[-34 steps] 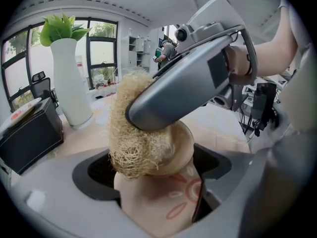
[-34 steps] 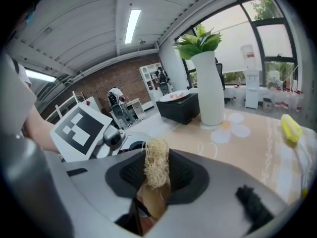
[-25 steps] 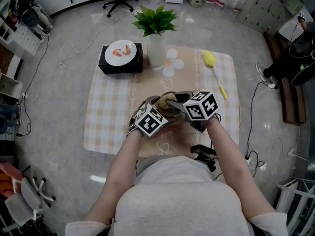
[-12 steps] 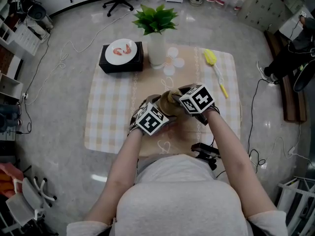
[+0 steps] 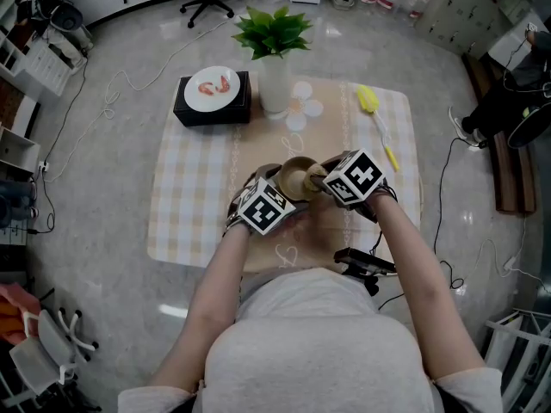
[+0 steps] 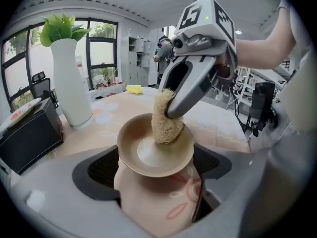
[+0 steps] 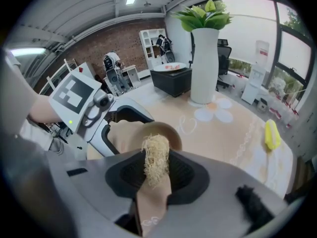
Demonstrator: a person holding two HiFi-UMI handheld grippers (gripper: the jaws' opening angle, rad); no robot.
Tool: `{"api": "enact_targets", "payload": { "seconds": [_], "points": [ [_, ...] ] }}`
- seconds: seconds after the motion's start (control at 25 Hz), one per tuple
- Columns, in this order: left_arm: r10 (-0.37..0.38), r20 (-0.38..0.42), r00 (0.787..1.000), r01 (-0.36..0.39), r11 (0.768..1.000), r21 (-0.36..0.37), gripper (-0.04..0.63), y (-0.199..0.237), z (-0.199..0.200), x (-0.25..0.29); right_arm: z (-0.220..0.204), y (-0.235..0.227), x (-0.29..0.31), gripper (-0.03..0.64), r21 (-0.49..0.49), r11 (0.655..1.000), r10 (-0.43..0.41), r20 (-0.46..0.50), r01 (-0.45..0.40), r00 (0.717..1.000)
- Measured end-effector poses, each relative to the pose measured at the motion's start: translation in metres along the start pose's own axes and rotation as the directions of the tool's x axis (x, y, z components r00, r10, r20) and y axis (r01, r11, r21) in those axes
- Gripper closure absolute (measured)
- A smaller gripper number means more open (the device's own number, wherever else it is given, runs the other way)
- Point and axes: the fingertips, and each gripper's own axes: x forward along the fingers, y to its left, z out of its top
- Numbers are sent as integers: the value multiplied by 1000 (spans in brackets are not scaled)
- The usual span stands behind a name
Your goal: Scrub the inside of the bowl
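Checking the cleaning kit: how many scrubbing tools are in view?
2: a fibrous scrub pad clamped in the right gripper inside the bowl, and a yellow brush lying on the tablecloth, far right.

One bowl (image 6: 148, 155), one scrubber (image 6: 166, 120), one vase (image 5: 274, 89), one plate (image 5: 212, 91), one brush (image 5: 368, 102)

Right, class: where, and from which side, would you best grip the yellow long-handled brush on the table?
Grip the yellow brush on its thin handle, mid-length, from above with jaws across it: it lies flat on the cloth, clear of other things.
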Motion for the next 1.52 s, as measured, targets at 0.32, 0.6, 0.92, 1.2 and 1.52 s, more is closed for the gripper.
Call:
{"api": "enact_targets", "payload": {
  "seconds": [0.32,0.6,0.92,1.2,1.52],
  "points": [
    [1,0,1000,-1,1000,2,114,0,-1,1,2,32,3,512,-61,996,70,16,-69,997],
    [1,0,1000,-1,1000,3,114,0,0,0,11,47,14,512,-54,990,134,60,-131,989],
    [-1,0,1000,1,1000,3,114,0,0,0,24,36,28,512,40,992,110,131,-116,985],
    [0,4,1000,0,1000,4,114,-1,0,0,27,15,36,512,79,997,-4,142,-8,990],
    [0,3,1000,-1,1000,3,114,0,0,0,18,-8,31,512,73,991,-116,112,108,987]
  ]
}}
